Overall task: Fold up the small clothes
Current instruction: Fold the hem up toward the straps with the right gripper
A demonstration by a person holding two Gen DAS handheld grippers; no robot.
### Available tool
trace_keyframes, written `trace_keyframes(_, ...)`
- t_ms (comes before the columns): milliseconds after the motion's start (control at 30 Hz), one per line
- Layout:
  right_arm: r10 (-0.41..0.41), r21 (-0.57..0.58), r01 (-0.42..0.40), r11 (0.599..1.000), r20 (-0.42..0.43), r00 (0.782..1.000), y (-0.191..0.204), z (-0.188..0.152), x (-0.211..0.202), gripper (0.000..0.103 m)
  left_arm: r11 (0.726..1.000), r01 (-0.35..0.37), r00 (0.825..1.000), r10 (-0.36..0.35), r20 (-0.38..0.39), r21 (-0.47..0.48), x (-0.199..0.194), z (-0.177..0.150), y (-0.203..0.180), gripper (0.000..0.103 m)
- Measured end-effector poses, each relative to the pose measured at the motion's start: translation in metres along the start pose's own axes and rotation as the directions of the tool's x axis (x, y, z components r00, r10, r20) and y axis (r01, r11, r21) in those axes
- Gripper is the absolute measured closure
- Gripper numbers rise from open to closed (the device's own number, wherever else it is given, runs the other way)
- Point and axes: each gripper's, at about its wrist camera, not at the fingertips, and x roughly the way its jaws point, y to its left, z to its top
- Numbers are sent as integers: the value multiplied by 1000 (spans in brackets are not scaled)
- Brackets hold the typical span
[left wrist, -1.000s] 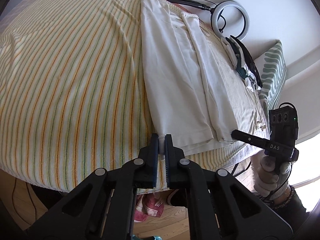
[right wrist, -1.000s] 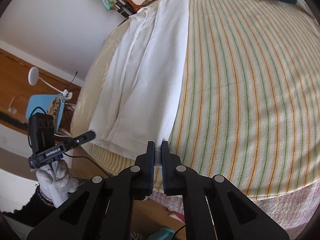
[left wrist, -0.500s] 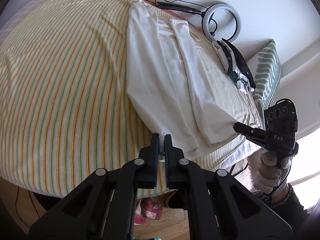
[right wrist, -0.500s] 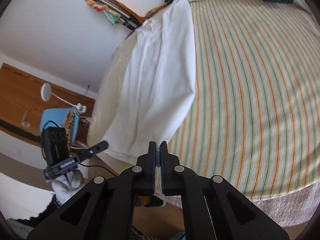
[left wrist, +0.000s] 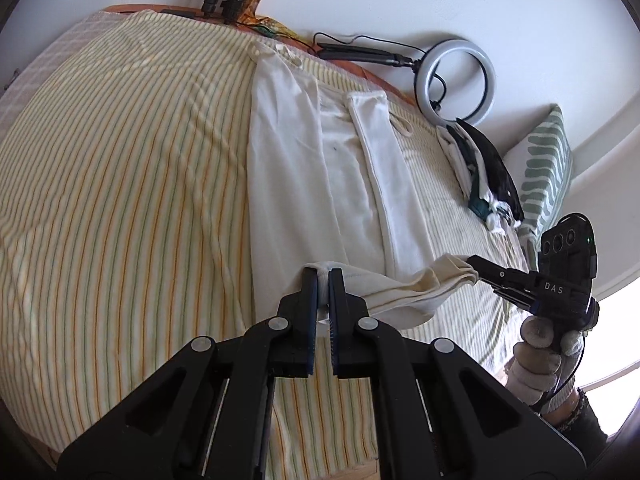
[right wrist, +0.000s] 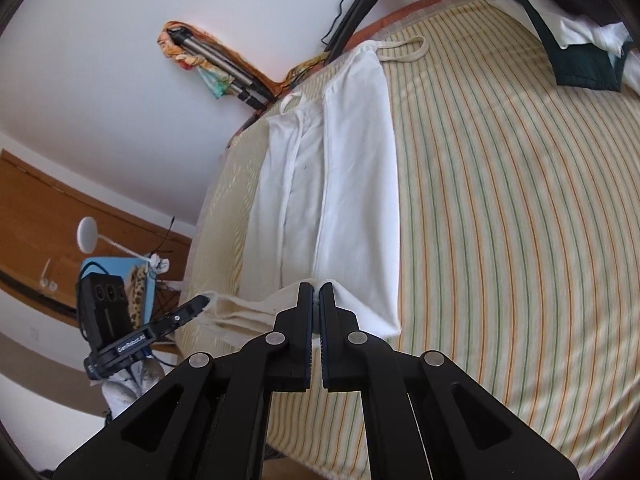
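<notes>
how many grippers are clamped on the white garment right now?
2. The left gripper pinches one corner of the white garment's near hem; the right gripper pinches the other corner.

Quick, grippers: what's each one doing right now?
Left gripper: closed on the near hem of the white garment.
Right gripper: closed on the same hem's other corner.

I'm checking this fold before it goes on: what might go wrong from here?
Each gripper, left and right, pinches only a small bit of the white garment's hem, so a corner might slip free. The lifted edge sags between them, which may leave a crooked fold. A strap loop lies splayed at the far end and might stick out.
</notes>
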Motion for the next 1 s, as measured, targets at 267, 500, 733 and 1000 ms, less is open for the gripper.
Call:
trace_keyframes(267,-66,26,66,997,3,998,-13,22,21,101,999,-51,999,50,-7,-18,28,19,13,100)
trace_keyframes(500,-130,-29,131,991,29,991,-6,28,15,97,999,-49,998,49,40,16,22,28,7,91)
trace_keyframes(733,-100,-133,108,985,67,993,9,21,-13,90,985,-88,993,75,87,150,-1,19,-11,84)
trace_keyframes(1000,-121,-281,99,955,-63,991,31,-4,30,90,959,-78,993,99,-63,271,36,-4,-25,84)
